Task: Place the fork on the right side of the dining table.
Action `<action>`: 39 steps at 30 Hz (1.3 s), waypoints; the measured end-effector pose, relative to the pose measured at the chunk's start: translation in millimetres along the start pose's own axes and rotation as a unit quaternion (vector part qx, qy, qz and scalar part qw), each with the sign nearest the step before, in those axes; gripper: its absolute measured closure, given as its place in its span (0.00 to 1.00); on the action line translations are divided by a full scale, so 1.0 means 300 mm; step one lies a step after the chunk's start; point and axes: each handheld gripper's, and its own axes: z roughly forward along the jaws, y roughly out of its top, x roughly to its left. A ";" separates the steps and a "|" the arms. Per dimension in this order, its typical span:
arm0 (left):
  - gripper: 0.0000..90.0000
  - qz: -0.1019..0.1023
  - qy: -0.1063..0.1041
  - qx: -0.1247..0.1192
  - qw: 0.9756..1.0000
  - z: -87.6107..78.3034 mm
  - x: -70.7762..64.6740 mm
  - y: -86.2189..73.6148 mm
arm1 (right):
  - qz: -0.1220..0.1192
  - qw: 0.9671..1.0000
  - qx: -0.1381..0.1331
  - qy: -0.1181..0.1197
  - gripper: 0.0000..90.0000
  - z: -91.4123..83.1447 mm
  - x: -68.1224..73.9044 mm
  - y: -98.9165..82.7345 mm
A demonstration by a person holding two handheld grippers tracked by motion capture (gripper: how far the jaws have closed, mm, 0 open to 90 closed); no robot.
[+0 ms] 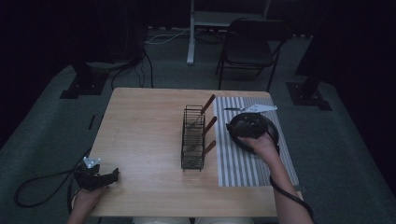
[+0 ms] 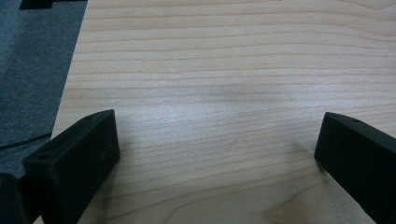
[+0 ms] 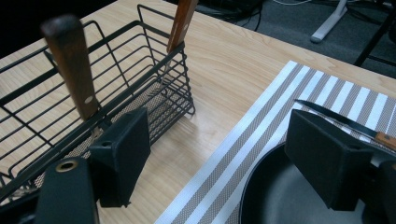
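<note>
1. We see a pale wooden table (image 1: pixel 144 135) from above, in a dim room.
2. A black wire basket (image 1: pixel 193 137) stands near the table's middle, with three wooden-handled utensils (image 1: pixel 208 125) leaning out of it toward the right.
3. Just right of the basket lies a striped placemat (image 1: pixel 247 168). A dark frying pan (image 1: pixel 252 127) sits on its far half, and a knife (image 3: pixel 345 122) lies on the mat beyond the pan.
4. Our right gripper (image 3: pixel 219 158) hovers over the pan's near-left edge, jaws spread wide, gripping nothing; the basket is just off its left jaw.
5. Our left gripper (image 2: pixel 215 154) rests at the table's near-left corner, well apart from everything, jaws wide apart over bare wood.
</note>
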 end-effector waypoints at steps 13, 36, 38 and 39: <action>0.00 0.000 0.000 0.000 1.000 0.000 0.000 0.000 | 0.002 1.000 0.005 0.006 0.25 0.065 -0.007 0.080; 0.00 0.000 0.000 0.000 1.000 0.000 0.000 0.000 | 0.007 1.000 0.000 0.005 0.28 0.151 0.016 0.220; 0.00 0.000 0.000 0.000 1.000 0.000 0.000 0.000 | 0.005 1.000 0.002 0.003 0.30 0.162 0.025 0.231; 0.00 0.000 0.000 0.000 1.000 0.000 0.000 0.000 | 0.005 1.000 0.002 0.003 0.30 0.166 0.028 0.235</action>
